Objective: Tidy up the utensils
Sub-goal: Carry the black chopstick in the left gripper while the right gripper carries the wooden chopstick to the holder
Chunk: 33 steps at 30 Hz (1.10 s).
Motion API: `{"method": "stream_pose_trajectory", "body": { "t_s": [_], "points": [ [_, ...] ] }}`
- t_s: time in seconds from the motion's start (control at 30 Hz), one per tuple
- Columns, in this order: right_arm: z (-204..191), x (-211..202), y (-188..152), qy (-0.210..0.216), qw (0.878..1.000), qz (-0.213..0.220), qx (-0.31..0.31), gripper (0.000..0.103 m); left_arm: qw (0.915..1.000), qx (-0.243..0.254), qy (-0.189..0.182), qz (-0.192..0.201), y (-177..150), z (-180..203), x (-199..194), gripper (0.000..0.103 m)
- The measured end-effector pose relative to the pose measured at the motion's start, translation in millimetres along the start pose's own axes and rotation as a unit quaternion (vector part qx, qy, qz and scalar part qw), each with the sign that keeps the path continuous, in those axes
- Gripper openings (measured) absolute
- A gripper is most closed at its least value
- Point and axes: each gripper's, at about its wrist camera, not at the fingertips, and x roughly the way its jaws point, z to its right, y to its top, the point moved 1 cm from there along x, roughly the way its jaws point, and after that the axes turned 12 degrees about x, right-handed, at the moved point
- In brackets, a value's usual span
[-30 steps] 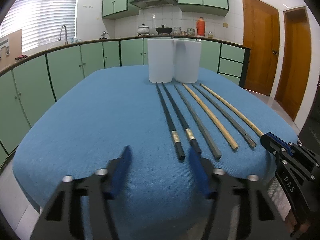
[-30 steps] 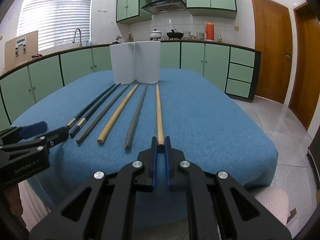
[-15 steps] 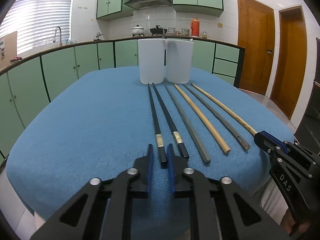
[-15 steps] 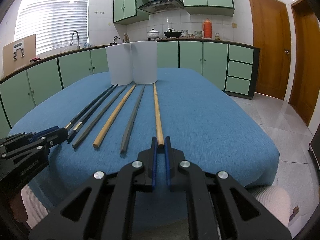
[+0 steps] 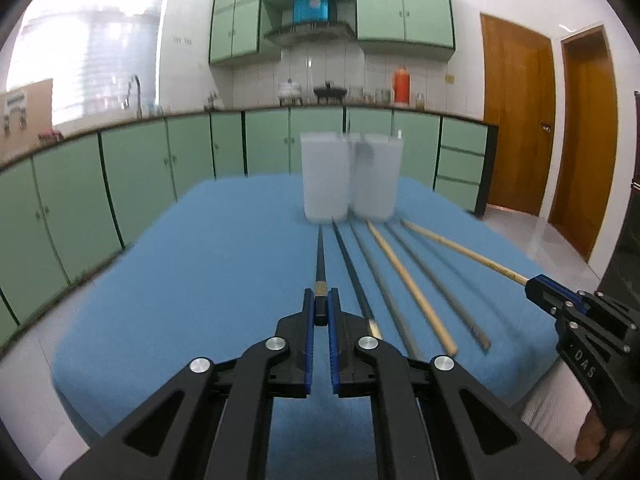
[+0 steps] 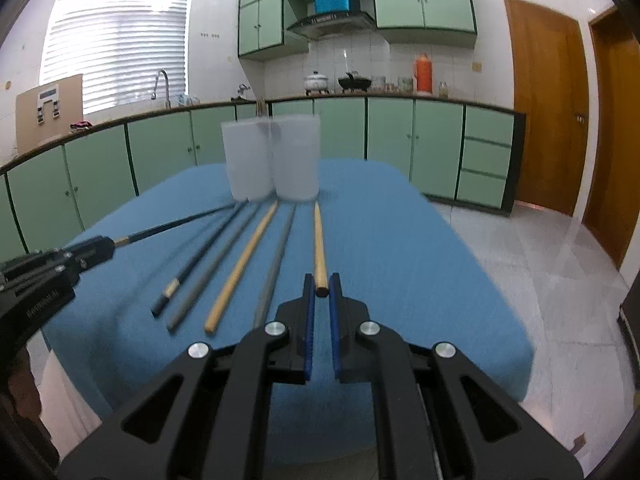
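My left gripper point(image 5: 321, 307) clamps a black chopstick point(image 5: 320, 258), my right gripper point(image 6: 322, 291) a wooden chopstick point(image 6: 319, 246); four others lie on the blue cloth point(image 5: 200, 280), both cups point(image 5: 350, 176) apparently unfilled.

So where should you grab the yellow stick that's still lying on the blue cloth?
Probably the wooden chopstick is best pinched at its thick near end, coming from the table's near edge. It lies flat with that end toward the grippers, and grey sticks lie close on both sides.
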Motion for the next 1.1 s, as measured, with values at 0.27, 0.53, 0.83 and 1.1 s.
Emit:
{"method": "stream_pose_trajectory", "body": {
  "t_s": [0.27, 0.53, 0.83, 1.1],
  "points": [
    [1, -22, 61, 0.021, 0.999, 0.038, -0.013, 0.006, 0.9985, 0.008, 0.005, 0.054, 46, -16, -25, 0.006],
    [2, -24, 122, 0.055, 0.998, 0.035, -0.002, 0.006, 0.997, 0.005, -0.023, 0.074, 91, -31, -24, 0.006],
    [-13, -15, 167, 0.083, 0.996, 0.023, -0.018, 0.006, 0.9947, 0.001, -0.044, 0.093, 135, -47, -21, 0.006],
    [-18, -2, 194, 0.102, 0.994, -0.007, -0.025, 0.006, 0.9934, 0.003, -0.062, 0.096, 156, -56, -14, 0.006]
  ]
}}
